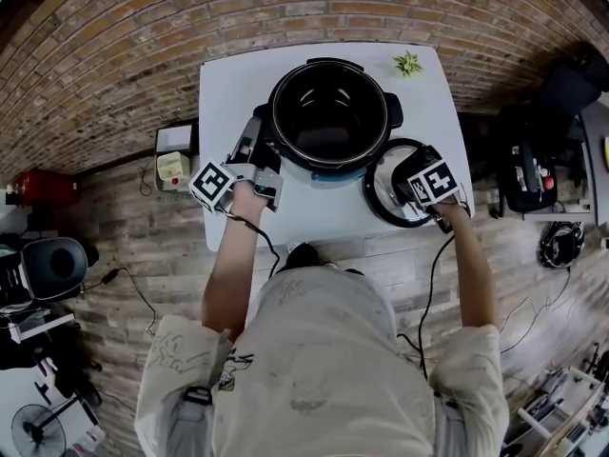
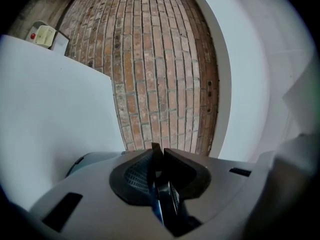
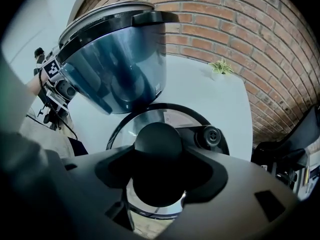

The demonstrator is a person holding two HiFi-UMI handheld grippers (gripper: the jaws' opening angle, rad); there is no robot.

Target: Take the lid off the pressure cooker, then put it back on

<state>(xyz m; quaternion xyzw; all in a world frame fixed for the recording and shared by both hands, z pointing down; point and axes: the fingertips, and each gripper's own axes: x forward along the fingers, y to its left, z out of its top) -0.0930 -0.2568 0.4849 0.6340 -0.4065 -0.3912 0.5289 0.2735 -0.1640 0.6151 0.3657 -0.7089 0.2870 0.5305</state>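
The open pressure cooker point(image 1: 329, 112) stands at the back of the white table point(image 1: 233, 84), its dark pot bare. My left gripper point(image 1: 255, 143) reaches level to the cooker's left side handle point(image 2: 163, 204) and is shut on it, the jaws nearly together point(image 2: 160, 156). The steel lid point(image 1: 383, 196) with a black rim is at the table to the right of the cooker point(image 3: 115, 64). My right gripper point(image 1: 413, 183) points steeply down over it. Its jaws point(image 3: 159, 160) are shut on the lid's black round knob point(image 3: 157, 136). The lid's valve point(image 3: 211, 134) shows beside the knob.
A small green plant point(image 1: 407, 63) sits at the table's back right corner. Left of the table stands a low stand with a beige box point(image 1: 173, 168). Bags and gear point(image 1: 533, 174) lie on the brick floor to the right, a red thing point(image 1: 40, 187) far left.
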